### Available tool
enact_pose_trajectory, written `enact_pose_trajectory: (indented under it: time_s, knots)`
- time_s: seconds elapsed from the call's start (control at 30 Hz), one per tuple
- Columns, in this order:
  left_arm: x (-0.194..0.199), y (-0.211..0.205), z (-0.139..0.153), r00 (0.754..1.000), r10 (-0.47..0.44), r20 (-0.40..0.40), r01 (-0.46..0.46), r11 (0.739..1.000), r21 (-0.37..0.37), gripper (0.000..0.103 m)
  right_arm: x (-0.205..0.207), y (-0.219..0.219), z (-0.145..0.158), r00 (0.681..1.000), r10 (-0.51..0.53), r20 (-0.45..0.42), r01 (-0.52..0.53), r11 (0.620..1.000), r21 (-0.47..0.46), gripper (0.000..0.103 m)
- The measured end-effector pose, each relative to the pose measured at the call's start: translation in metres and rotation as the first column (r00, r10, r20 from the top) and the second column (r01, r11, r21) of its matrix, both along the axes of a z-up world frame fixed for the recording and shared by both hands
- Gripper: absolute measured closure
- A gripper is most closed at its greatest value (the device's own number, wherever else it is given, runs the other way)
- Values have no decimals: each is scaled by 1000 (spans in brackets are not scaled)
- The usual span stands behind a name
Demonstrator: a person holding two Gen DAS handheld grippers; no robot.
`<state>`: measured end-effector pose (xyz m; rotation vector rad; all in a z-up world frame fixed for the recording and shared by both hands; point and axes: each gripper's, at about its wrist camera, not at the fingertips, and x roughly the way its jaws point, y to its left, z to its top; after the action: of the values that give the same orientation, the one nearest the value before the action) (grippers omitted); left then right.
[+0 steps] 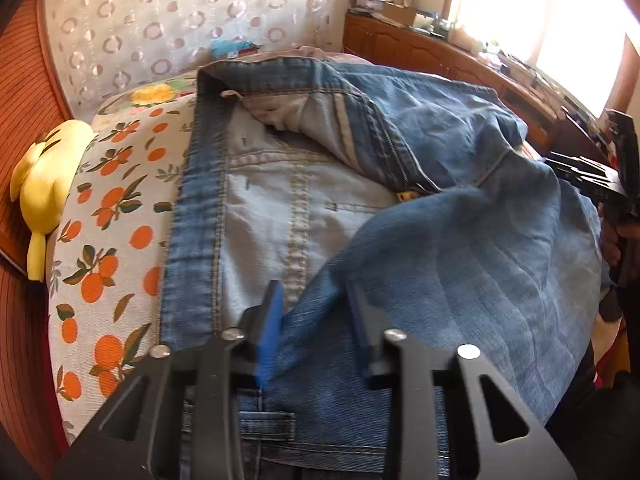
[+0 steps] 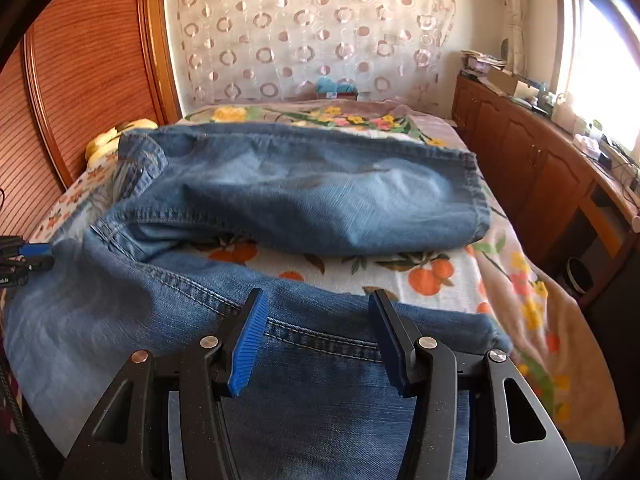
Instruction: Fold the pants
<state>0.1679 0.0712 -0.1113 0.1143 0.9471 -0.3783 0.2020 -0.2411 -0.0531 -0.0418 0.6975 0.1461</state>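
the jeans look heavy and floppy, best pinched at hem or waistband, with left gripper and right gripper fingers apart, holding nothing.

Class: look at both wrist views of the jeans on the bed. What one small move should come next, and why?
Probably close the right gripper on the near leg's seam: its jaws stand open with denim between them, and the jeans lie with legs apart on the bedspread. The left gripper also looks open at the waist.
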Motion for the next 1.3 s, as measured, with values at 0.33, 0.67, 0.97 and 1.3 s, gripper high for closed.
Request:
enact_pose_trajectory:
  time_s: [0.33, 0.67, 0.97, 1.3]
  knots:
    - [-42, -15, 28, 996, -3, 85, 3, 1000, 0, 99, 17, -8, -21, 1000, -9, -29, 10, 999, 36, 48]
    - [-73, -38, 14, 998, -28, 65, 28, 1000, 7, 99, 18, 0, -23, 1000, -14, -22, 13, 1000, -4, 48]
    - [-74, -35, 10, 997, -20, 76, 21, 1000, -13, 98, 10, -1, -18, 1000, -14, 2, 15, 1000, -18, 48]
    - [-74, -15, 51, 987, 6, 158, 0, 999, -37, 82, -11, 31, 3, 996, 72, 58, -70, 997, -39, 48]
